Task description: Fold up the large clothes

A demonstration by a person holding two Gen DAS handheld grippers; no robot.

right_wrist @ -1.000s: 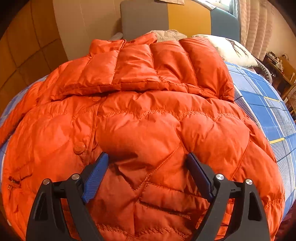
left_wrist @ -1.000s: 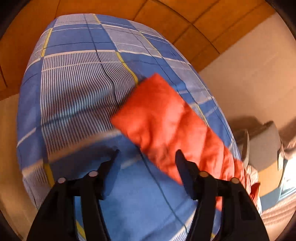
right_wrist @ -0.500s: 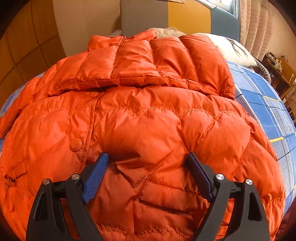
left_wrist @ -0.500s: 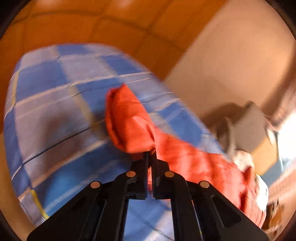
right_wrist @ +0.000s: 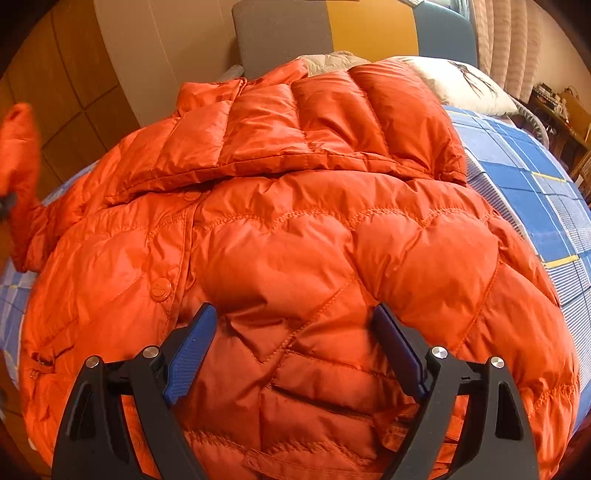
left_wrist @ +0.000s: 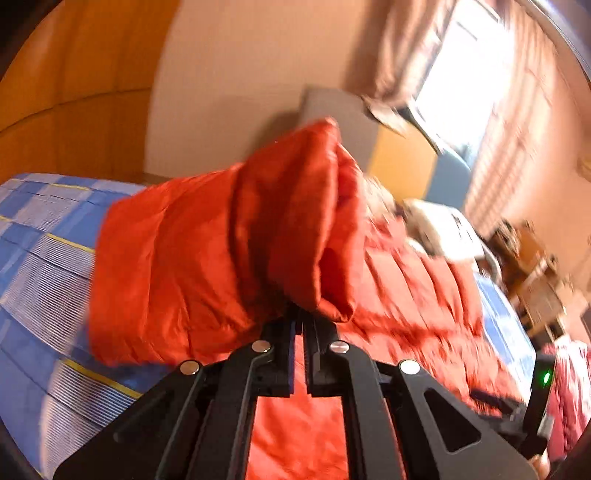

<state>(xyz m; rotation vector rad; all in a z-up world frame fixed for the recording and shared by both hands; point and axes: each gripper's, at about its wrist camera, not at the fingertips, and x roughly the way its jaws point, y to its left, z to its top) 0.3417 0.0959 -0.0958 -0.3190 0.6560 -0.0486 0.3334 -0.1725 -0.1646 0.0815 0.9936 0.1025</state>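
An orange quilted puffer jacket (right_wrist: pixel 295 229) lies spread on the bed, hood (right_wrist: pixel 314 122) toward the headboard. My left gripper (left_wrist: pixel 303 325) is shut on the jacket's sleeve (left_wrist: pixel 229 251) and holds it lifted above the bed; the raised sleeve end also shows in the right wrist view (right_wrist: pixel 18 147) at the far left. My right gripper (right_wrist: pixel 295 332) is open, jaws wide apart, pressing down on the jacket's lower front with fabric bulging between them.
A blue plaid bedsheet (right_wrist: pixel 535 192) covers the bed (left_wrist: pixel 44 258). A white pillow (right_wrist: pixel 458 85) lies near the grey, yellow and blue headboard (right_wrist: pixel 332 29). Wooden wall panels (right_wrist: pixel 66 92) stand on the left. Cluttered furniture (left_wrist: pixel 535 266) stands beside the bed.
My left gripper closed on the sleeve, lifted it off the sheet and swung toward the jacket body. My right gripper stayed open on the jacket front.
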